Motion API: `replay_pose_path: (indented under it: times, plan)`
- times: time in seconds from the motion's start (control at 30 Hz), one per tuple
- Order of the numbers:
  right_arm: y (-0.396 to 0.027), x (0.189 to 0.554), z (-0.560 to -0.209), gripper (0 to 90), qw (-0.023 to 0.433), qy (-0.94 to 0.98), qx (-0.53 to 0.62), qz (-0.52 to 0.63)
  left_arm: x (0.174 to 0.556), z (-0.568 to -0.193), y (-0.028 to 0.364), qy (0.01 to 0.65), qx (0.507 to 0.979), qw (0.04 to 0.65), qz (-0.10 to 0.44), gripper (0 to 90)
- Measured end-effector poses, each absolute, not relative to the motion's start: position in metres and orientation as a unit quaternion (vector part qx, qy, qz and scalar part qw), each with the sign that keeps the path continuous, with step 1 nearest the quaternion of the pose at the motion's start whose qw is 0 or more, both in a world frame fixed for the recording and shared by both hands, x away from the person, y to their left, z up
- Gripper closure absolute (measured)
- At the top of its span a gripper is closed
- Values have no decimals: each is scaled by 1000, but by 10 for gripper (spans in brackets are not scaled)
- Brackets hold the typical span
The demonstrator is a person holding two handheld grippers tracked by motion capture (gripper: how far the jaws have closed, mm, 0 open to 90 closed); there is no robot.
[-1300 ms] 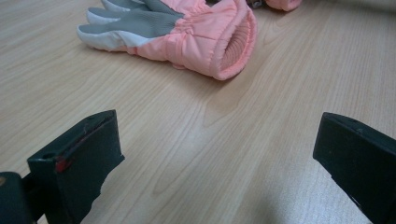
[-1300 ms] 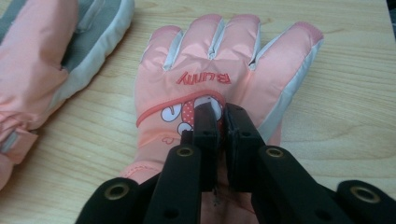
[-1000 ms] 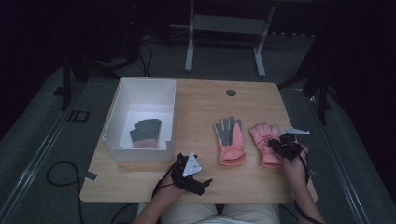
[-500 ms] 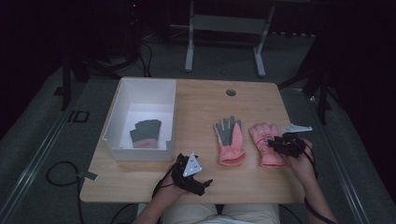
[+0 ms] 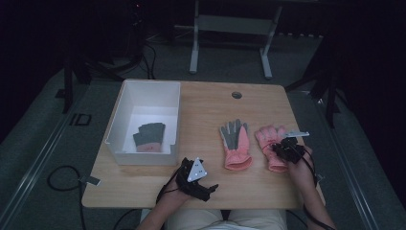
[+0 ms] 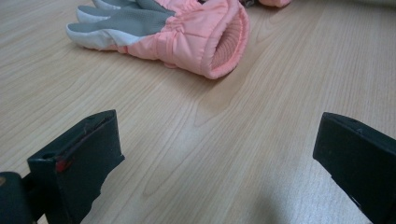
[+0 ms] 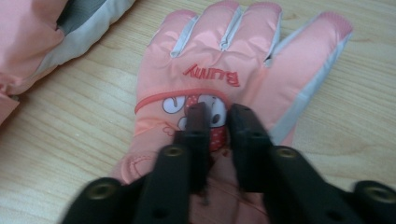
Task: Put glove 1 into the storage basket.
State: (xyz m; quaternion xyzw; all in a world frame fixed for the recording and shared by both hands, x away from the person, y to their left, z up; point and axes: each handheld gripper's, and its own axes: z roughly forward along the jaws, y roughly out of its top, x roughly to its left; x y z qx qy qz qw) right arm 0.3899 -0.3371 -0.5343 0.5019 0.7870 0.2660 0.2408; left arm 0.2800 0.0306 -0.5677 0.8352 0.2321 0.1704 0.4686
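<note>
Two pink gloves lie on the wooden table (image 5: 206,110). The left one (image 5: 234,143) (image 6: 187,28) lies grey palm up. The right one (image 5: 266,136) (image 7: 219,51) lies back up, with a cartoon patch and red lettering. My right gripper (image 5: 283,151) (image 7: 217,114) rests on the back of this glove. Its jaws have just been closing and now pinch the fabric at the patch. My left gripper (image 5: 207,190) (image 6: 219,140) sits near the table's front edge. It is open, with bare wood between its jaws, and points toward the palm-up glove's cuff.
A white box (image 5: 143,91) stands at the table's left with a grey glove (image 5: 149,135) inside. A cable hole (image 5: 236,95) sits near the far edge. A metal stand (image 5: 230,24) is on the floor beyond the table. The palm-up glove's edge (image 7: 37,32) lies left of the pinched glove.
The right gripper has shifted slightly over the right-hand pink glove and sits lower on its back. The left gripper and the other gloves have stayed where they were.
</note>
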Motion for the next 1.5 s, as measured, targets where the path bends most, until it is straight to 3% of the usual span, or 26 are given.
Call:
replay_pose_path:
  times: [0.3,0.93,1.5]
  plan:
    - [-339,387,-523,863,238,771,519,280,281,-568,30,234,835,468,169,7]
    - [-318,376,-450,873,280,729,536,320,281,-567,32,234,834,470,172,7]
    - [-259,363,-417,872,298,717,520,357,280,-566,31,230,835,469,173,7]
